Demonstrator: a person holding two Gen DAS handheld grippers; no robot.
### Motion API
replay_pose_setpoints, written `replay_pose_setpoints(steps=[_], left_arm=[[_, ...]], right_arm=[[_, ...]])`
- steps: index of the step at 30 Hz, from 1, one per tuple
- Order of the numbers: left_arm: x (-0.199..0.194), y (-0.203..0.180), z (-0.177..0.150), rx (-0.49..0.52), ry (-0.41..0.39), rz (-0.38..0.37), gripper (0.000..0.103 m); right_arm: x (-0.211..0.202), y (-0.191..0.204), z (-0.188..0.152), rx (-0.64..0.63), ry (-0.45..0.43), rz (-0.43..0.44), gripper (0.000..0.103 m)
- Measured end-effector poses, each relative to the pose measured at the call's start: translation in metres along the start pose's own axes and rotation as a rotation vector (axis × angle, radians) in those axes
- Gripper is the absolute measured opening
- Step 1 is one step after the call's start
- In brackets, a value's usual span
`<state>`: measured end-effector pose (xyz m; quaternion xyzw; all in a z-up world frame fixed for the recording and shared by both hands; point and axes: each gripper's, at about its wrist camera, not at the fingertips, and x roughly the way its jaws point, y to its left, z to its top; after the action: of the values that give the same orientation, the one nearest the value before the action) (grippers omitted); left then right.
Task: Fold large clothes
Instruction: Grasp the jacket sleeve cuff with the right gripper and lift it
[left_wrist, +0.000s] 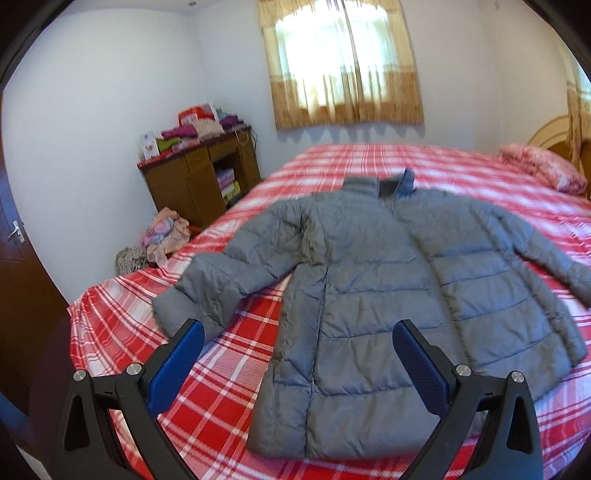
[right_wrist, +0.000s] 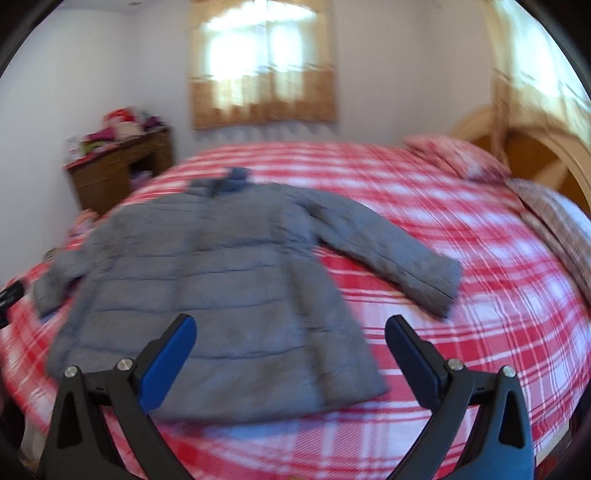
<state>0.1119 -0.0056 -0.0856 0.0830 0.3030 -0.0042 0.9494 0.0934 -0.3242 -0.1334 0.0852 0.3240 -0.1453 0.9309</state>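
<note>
I had the grey puffer jacket (left_wrist: 388, 295) laid flat on the red plaid bed (left_wrist: 229, 354), collar toward the curtained window (left_wrist: 343, 62), both sleeves thrown out to the sides. My left gripper (left_wrist: 297, 363) hung above the hem with its blue pads spread wide, nothing between them. My right gripper (right_wrist: 290, 356) was the same story over the other lower corner: jaws wide apart, empty, and that view was smeared with blur, so I trusted it less.

Reading the coat, I judged it light for its bulk, soft and springy. The quilted fill would compress under the pads and then push back, so a fold might puff open unless pressed down. The shell looked smooth, and I expected it to slide on a shallow pinch.

So I reckoned the cuffs were the place to take hold. The left sleeve (left_wrist: 218, 273) ended just beyond my left pads, the right sleeve (right_wrist: 399, 254) lay out past my right ones. A deep bite on each cuff seam, gathering both layers, seemed safer than pinching a puffy panel. The hem (left_wrist: 325, 439) sat close to the mattress edge, so I thought a hard tug risked dragging the whole thing off.
</note>
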Motion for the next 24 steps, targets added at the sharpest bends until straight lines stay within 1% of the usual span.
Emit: replay_pose_setpoints(steps=[2,4,7,10,11,14,16,18,19,21,23,24], left_arm=[[0.020,-0.003,0.004,0.008,0.006,0.011,0.102],[0.041,-0.007,0.008,0.019,0.015,0.019,0.102],[0.070,-0.014,0.012,0.038,0.042,0.042,0.102],[0.097,-0.020,0.015,0.045,0.074,0.056,0.102],[0.106,-0.022,0.016,0.046,0.085,0.063,0.102],[0.129,-0.026,0.015,0.043,0.104,0.078,0.102],[0.139,-0.030,0.013,0.053,0.108,0.094,0.102],[0.148,-0.034,0.008,0.067,0.115,0.111,0.102],[0.152,-0.035,0.004,0.071,0.125,0.124,0.102],[0.160,-0.034,-0.004,0.079,0.150,0.133,0.102],[0.167,-0.031,-0.012,0.084,0.171,0.147,0.102],[0.169,-0.028,-0.016,0.086,0.179,0.152,0.102]], right_arm=[[0.022,-0.032,0.007,0.066,0.021,-0.038,0.103],[0.050,-0.071,0.015,0.136,0.055,-0.102,0.103],[0.081,-0.115,0.023,0.208,0.086,-0.189,0.103],[0.107,-0.146,0.030,0.278,0.126,-0.245,0.103],[0.111,-0.151,0.031,0.288,0.136,-0.255,0.102],[0.128,-0.167,0.033,0.324,0.174,-0.248,0.093],[0.139,-0.175,0.033,0.342,0.200,-0.237,0.081],[0.144,-0.180,0.029,0.349,0.215,-0.208,0.049],[0.144,-0.185,0.027,0.359,0.208,-0.198,0.046],[0.142,-0.191,0.024,0.363,0.187,-0.180,0.027],[0.139,-0.198,0.021,0.370,0.177,-0.173,0.020],[0.136,-0.203,0.019,0.375,0.174,-0.178,0.018]])
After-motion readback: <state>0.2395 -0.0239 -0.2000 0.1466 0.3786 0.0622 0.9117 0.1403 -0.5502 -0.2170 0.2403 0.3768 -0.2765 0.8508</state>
